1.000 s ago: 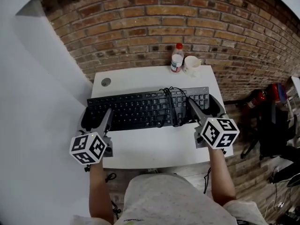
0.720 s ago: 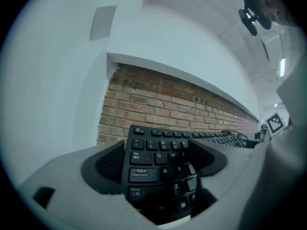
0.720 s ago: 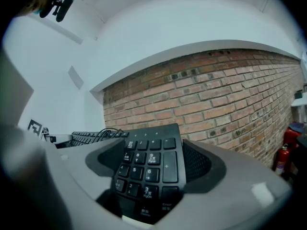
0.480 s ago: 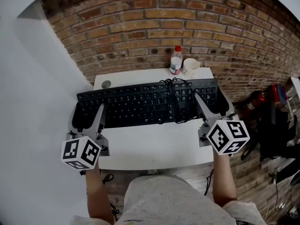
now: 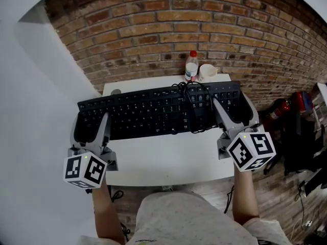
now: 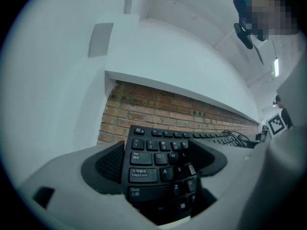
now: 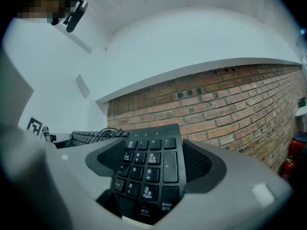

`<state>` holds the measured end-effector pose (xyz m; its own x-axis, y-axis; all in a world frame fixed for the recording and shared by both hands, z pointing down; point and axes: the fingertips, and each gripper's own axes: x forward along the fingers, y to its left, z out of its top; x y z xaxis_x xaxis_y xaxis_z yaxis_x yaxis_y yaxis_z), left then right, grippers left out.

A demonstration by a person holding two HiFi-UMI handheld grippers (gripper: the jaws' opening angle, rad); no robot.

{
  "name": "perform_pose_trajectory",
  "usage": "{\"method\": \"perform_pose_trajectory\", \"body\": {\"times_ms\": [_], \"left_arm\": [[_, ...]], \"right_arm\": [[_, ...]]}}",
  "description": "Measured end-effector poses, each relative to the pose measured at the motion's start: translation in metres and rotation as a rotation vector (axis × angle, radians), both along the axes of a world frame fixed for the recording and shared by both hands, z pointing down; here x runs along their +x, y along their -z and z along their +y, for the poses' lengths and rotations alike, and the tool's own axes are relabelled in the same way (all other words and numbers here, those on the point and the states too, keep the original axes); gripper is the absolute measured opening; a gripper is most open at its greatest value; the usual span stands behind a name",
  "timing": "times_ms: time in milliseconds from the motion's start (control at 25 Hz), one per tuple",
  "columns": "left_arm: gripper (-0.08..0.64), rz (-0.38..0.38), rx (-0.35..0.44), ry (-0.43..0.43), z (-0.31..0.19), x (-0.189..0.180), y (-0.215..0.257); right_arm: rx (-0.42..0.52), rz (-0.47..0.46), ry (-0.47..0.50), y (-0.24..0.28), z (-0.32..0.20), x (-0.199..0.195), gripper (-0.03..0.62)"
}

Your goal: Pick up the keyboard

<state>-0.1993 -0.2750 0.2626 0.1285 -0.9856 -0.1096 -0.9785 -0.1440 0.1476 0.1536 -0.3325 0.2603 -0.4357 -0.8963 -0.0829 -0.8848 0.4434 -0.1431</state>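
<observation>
A long black keyboard hangs above the white table, its cable coiled on top of its right half. My left gripper is shut on the keyboard's left end; in the left gripper view the keys sit between the jaws of the left gripper. My right gripper is shut on the right end, and the number pad fills the gap of the right gripper in the right gripper view.
A plastic bottle with a red cap and a white cup stand at the table's back edge against the brick wall. A round grommet marks the back left corner. A white wall closes the left side.
Both grippers have lifted the keyboard off the table and carried it up and toward the wall; it now looms larger and covers the back of the table.
</observation>
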Motion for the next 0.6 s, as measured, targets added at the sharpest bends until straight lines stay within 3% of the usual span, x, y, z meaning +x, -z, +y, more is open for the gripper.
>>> {"method": "perform_pose_trajectory", "body": {"times_ms": [600], "left_arm": [[0.405,0.019,-0.001,-0.007,-0.006,-0.003,-0.013]], "right_arm": [[0.007,0.014,-0.012,-0.007,-0.002,-0.002,0.39]]}}
